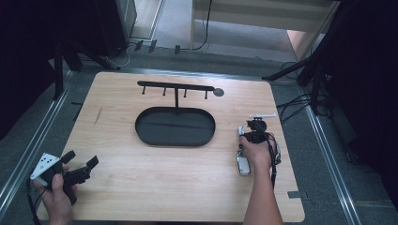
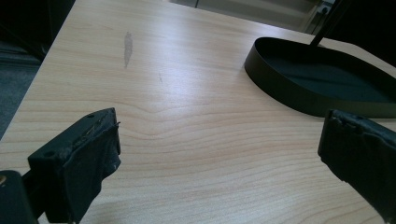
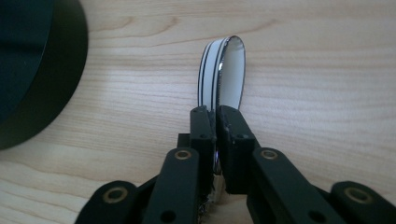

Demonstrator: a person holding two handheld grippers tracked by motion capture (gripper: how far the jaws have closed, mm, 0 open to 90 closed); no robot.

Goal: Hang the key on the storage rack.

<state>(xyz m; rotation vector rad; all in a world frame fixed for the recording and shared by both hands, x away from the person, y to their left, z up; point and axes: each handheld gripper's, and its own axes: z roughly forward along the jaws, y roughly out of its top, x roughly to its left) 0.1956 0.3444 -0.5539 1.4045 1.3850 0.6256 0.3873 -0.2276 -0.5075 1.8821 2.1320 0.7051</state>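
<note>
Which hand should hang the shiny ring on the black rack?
The right one, most likely. The right gripper is already shut on the ring, beside the tray under the rack. The left gripper is open, holding nothing, at the table's near left corner.

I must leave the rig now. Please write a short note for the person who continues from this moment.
Right gripper: shut on a white bangle with thin dark stripes, held on edge above the wood of the table, right of the black tray.
Left gripper: open, holding nothing, over the table's near left corner.
The stand's hook bar behind the tray carries nothing.
Done: the bangle is gripped.
Left, probably: carry it to the stand and hang it on a hook or lay it in the tray.
</note>
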